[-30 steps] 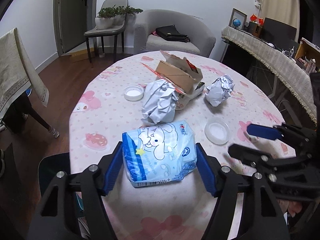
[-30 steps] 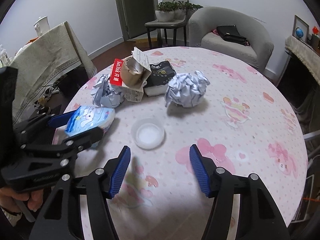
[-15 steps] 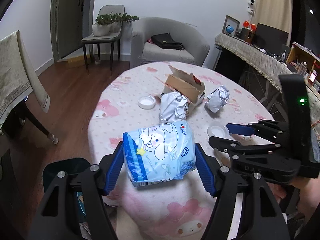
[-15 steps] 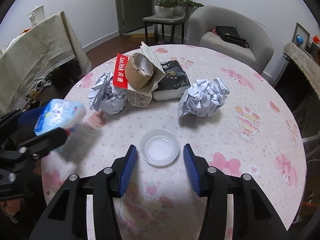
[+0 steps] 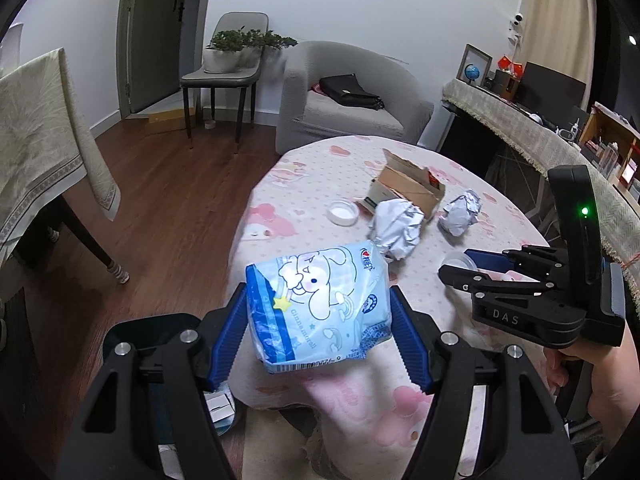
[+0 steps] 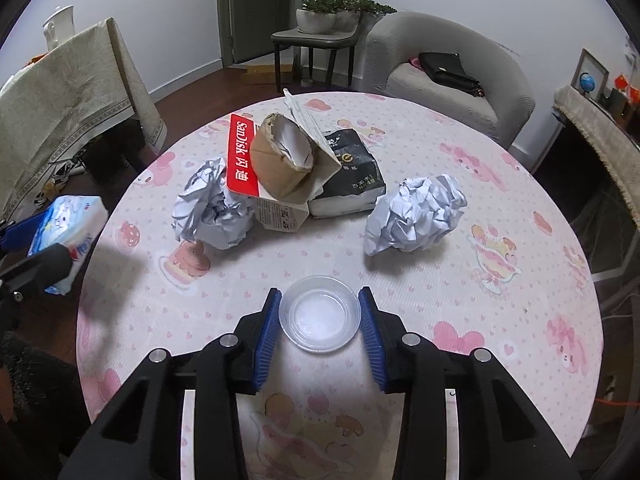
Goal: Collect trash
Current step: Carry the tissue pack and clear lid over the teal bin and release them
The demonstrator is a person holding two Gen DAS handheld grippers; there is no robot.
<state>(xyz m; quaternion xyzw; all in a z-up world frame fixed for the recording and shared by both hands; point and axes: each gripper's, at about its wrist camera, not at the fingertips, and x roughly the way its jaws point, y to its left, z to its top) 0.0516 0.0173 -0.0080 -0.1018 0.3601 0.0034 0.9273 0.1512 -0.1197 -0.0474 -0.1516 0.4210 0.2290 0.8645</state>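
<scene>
Right gripper closing around clear plastic lid, lower centre; pads seemingly not yet touching. Keep centred, squeeze gently (thin rim). Left gripper clamps blue tissue pack.

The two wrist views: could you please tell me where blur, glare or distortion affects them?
Left wrist view: fisheye bends the room's walls, and the held tissue pack is slightly soft. Right wrist view: sharp on the clear plastic lid, blurred on the tissue pack at the left edge; dark vignette in the corners; no strong glare.
</scene>
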